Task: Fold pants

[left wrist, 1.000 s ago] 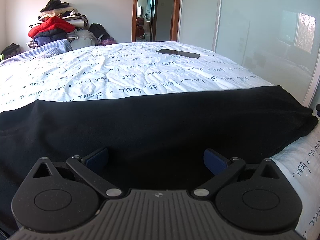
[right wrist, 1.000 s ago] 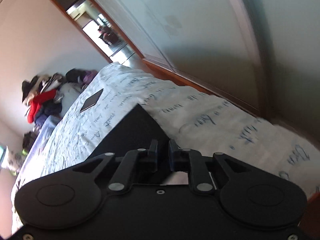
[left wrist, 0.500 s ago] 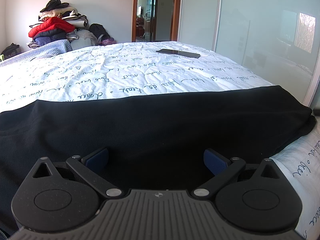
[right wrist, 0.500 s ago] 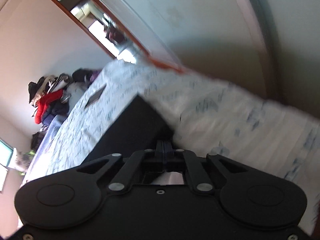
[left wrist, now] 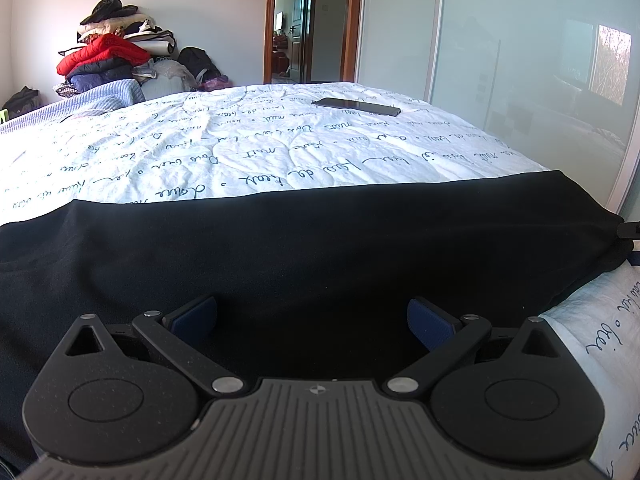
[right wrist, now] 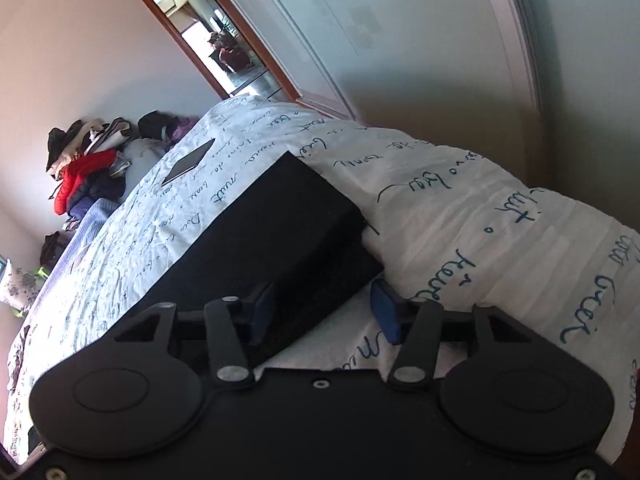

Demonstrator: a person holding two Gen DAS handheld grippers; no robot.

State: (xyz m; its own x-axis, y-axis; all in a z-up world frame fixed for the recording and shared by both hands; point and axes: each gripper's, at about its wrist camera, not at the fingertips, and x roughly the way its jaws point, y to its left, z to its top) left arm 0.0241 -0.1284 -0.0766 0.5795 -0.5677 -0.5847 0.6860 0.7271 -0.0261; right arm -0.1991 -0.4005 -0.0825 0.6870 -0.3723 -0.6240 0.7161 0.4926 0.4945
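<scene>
Basically the black pants [left wrist: 320, 248] lie flat across the near edge of the bed [left wrist: 280, 148], already doubled lengthwise; soft, light, limp cloth, w/ no stiffness, so best taken at corners or the layered hem. Left claw [left wrist: 312, 320] hovers over the middle, jaws wide apart, nothing between, same as a sec ago. Right claw [right wrist: 324, 312] was pinched shut; now it's opening, astride the pants' end corner, pads not pressing, tilted less.

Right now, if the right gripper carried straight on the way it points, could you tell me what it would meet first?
Probably the black pants: their folded end lies between the opening fingers of the right gripper, with the white printed bedcover just beyond. Depth is hard to judge.
</scene>
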